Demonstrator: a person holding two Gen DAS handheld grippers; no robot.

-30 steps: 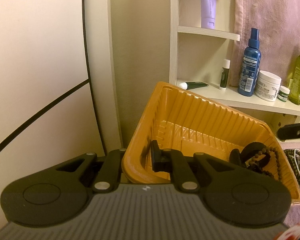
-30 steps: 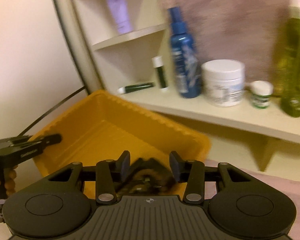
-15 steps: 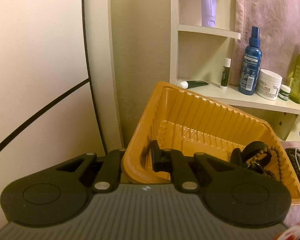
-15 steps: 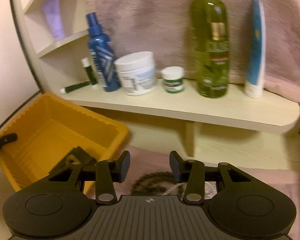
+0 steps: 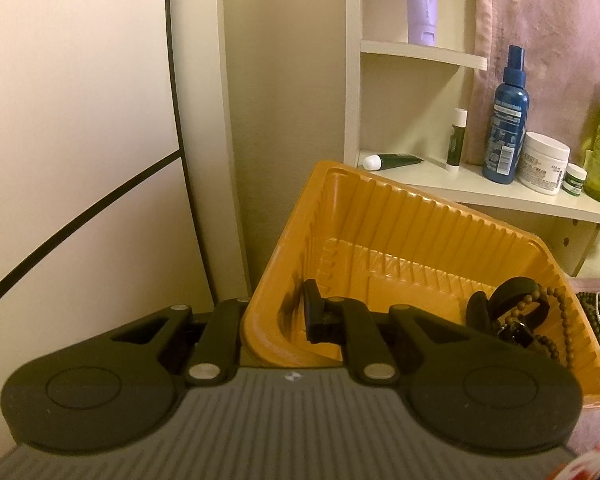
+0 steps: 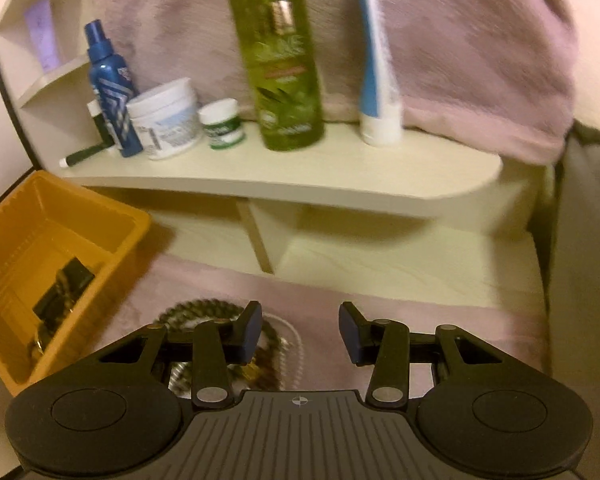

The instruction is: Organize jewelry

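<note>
My left gripper [image 5: 276,316] is shut on the near left wall of an orange plastic tray [image 5: 400,240], one finger inside and one outside. In the tray's right corner lie a black band and a brown bead bracelet [image 5: 520,316]. The tray also shows in the right wrist view [image 6: 40,216] at the left, with dark jewelry [image 6: 60,292] in it. My right gripper [image 6: 300,334] is open and empty over the pink cloth, just above a pile of dark bead strands and a pale chain [image 6: 204,312] lying beside the tray.
A cream shelf [image 6: 300,176] behind holds a blue spray bottle [image 6: 110,88], a white jar [image 6: 166,118], a small green-labelled jar [image 6: 222,124], a green bottle [image 6: 278,60] and a blue-white tube [image 6: 378,60]. A pink towel [image 6: 480,40] hangs behind. More beads [image 5: 598,320] lie right of the tray.
My right gripper has swung right, away from over the tray, to above the bead pile on the cloth. The left gripper keeps its hold on the tray, which has barely moved.
</note>
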